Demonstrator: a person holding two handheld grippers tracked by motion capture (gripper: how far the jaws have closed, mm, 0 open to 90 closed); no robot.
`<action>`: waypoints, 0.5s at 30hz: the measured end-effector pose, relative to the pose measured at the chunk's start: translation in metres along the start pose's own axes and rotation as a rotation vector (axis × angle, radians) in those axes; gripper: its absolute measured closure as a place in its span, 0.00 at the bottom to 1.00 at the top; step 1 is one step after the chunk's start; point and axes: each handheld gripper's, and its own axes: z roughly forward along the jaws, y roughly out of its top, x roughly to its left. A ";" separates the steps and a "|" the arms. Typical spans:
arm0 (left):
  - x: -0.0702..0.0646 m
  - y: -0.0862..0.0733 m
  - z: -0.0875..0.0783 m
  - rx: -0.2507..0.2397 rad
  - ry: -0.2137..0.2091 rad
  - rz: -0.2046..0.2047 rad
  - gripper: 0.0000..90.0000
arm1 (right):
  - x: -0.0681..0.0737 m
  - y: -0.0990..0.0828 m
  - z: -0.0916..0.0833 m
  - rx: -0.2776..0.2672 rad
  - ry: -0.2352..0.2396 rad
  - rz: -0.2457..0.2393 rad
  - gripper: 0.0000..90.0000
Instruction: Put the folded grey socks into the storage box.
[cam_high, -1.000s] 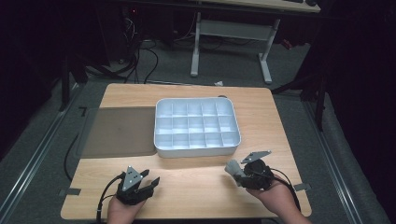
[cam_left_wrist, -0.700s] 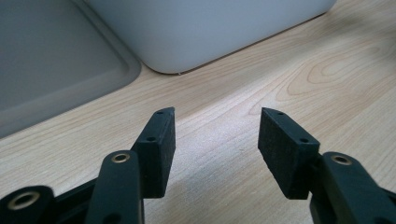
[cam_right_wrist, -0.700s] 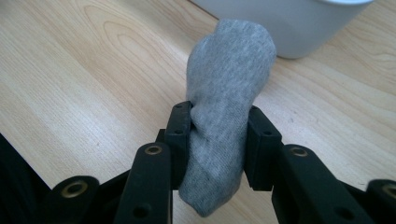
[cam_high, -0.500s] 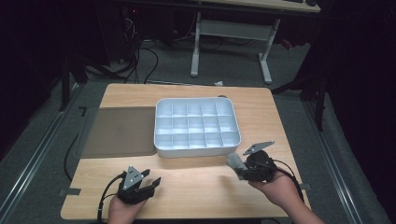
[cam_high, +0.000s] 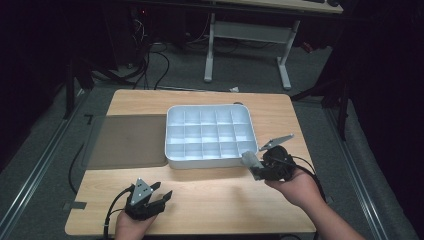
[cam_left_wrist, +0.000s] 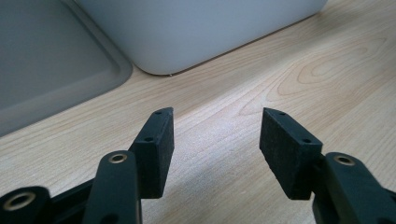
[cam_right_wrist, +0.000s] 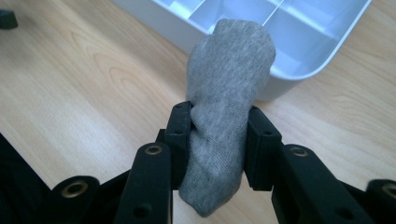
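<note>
A rolled grey cloth (cam_right_wrist: 229, 70) stands upright between the pads of my right gripper (cam_right_wrist: 219, 114), which is shut on it. In the high view that gripper (cam_high: 256, 169) hovers above the table with the grey cloth (cam_high: 248, 160) just in front of the near right corner of the white compartment tray (cam_high: 210, 162). In the right gripper view the tray's rim (cam_right_wrist: 289, 77) lies right behind the cloth. My left gripper (cam_high: 161, 190) rests near the table's front left, open, nothing between its pads (cam_left_wrist: 156, 140). It faces the tray's wall (cam_left_wrist: 196, 28).
A flat grey mat (cam_high: 130, 140) lies left of the tray, touching its side; its edge (cam_left_wrist: 46, 56) shows in the left gripper view. Bare wood spans the table's front between both hands. A desk frame and cables stand on the floor beyond the table.
My right gripper has risen and moved forward towards the tray's near right corner, still holding the grey cloth. The left gripper has stayed in place.
</note>
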 end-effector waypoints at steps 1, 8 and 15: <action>0.000 0.000 0.000 0.000 0.000 0.000 0.50 | 0.000 0.000 0.000 0.000 0.000 0.000 0.76; 0.002 -0.001 -0.002 0.003 -0.002 -0.007 0.50 | -0.009 0.026 0.004 0.014 -0.024 -0.001 0.76; 0.002 -0.001 -0.003 -0.002 -0.002 -0.012 0.51 | -0.015 0.039 0.015 0.035 -0.034 0.004 0.76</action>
